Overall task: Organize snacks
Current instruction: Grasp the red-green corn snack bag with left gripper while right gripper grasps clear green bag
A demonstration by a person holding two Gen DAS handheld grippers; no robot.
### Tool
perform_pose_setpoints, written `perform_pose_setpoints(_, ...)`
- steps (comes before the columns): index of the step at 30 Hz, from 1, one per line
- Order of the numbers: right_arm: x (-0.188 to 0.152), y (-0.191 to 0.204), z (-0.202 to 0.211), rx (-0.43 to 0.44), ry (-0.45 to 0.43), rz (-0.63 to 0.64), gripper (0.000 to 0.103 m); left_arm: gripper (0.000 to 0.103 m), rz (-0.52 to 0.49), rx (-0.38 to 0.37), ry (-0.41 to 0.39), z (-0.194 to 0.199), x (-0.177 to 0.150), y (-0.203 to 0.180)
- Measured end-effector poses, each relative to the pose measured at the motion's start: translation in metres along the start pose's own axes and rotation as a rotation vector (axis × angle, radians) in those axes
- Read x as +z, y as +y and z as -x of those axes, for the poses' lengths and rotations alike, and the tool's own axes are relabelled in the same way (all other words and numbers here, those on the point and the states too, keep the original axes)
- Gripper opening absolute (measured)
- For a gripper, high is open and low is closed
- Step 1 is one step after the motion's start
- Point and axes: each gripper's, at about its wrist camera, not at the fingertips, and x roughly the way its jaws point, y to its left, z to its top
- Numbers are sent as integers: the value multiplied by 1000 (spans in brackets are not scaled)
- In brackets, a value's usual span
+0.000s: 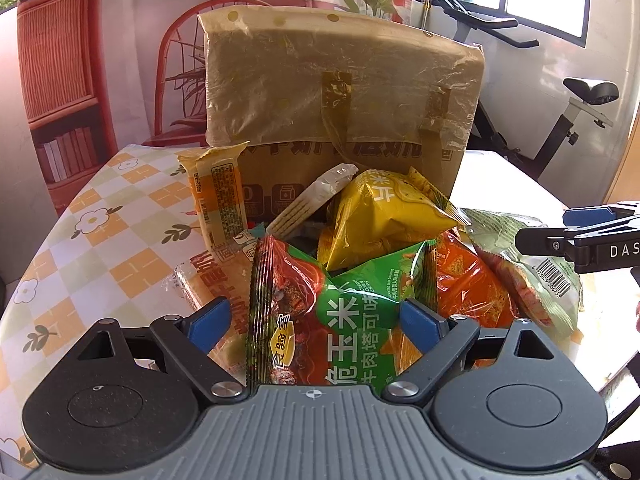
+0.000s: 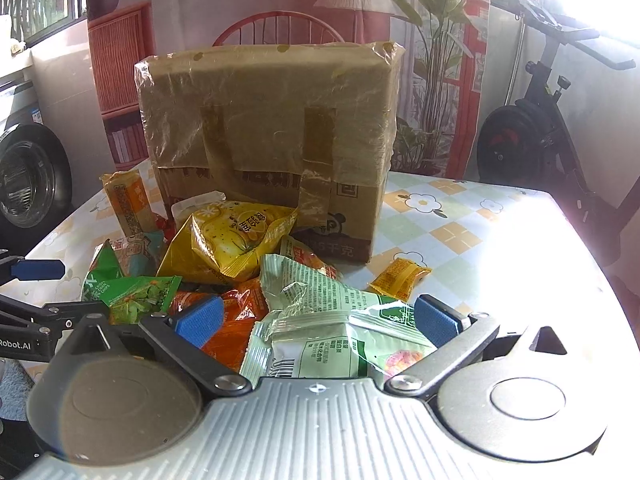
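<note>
A heap of snack packets lies on the flowered tablecloth in front of a taped cardboard box [image 1: 340, 92], which also shows in the right wrist view [image 2: 268, 136]. My left gripper [image 1: 314, 316] is open, its blue pads either side of a green and red corn chip bag [image 1: 320, 320]. Behind it lie a yellow chip bag [image 1: 384, 220], an orange bag [image 1: 468, 284] and a tall orange biscuit pack [image 1: 220, 196]. My right gripper [image 2: 316, 316] is open over a pale green packet [image 2: 320, 320]. A small orange sachet [image 2: 400, 276] lies apart to the right.
The round table [image 2: 500, 240] has bare cloth on the right and on the left [image 1: 100, 248]. An exercise bike [image 2: 552, 128] stands at the right behind the table. A printed backdrop with a chair and a lamp hangs behind the box.
</note>
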Motion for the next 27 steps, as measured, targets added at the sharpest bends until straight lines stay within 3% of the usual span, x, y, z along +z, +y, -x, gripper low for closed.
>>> perform_pose_setpoints(7, -7, -20, -10, -43, 20, -69, 103, 93, 59, -70, 15, -2, -6, 7)
perform_pose_setpoints(11, -12, -28, -18, 0, 44, -121, 103, 94, 43, -68, 65, -18, -10, 1)
perform_pose_setpoints(18, -18, -37, -23, 33, 35, -188, 103, 98, 15, -52, 52, -25, -13, -6)
perform_pose_setpoints(27, -6, -8, -11, 12, 57, -47, 103, 88, 14, -71, 29, -22, -14, -7)
